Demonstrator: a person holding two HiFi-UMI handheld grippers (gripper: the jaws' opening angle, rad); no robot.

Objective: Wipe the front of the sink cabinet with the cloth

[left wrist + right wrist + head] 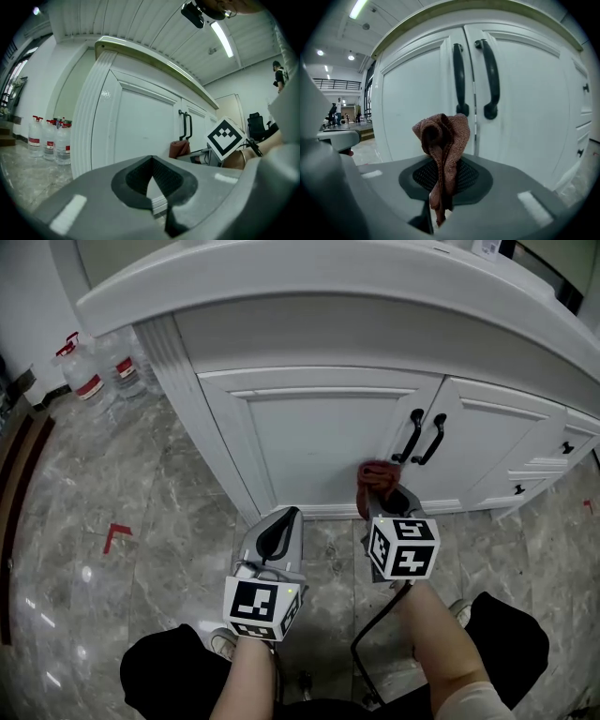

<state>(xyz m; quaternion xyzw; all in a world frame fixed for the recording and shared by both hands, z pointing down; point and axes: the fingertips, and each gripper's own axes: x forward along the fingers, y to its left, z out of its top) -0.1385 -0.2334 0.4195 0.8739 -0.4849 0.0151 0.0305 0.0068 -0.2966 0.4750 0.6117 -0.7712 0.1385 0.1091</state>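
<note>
Pinches a rust-brown cloth [443, 138] in the right gripper [440, 190], jaws clamped on its lower folds, with the bunched top standing above the pads at mid-frame. Holds that bunch close to the white sink cabinet [281, 334], low on the left door [309, 446] beside the centre seam, just under the two black handles [422, 437]; cannot tell whether cloth and door touch. Carries the left gripper [289, 515] to the lower left of the cloth, jaws together with nothing between them, tips aimed at the same door's bottom edge. Shows water bottles [94, 376] on the grey marbled floor [169, 484] at upper left.
</note>
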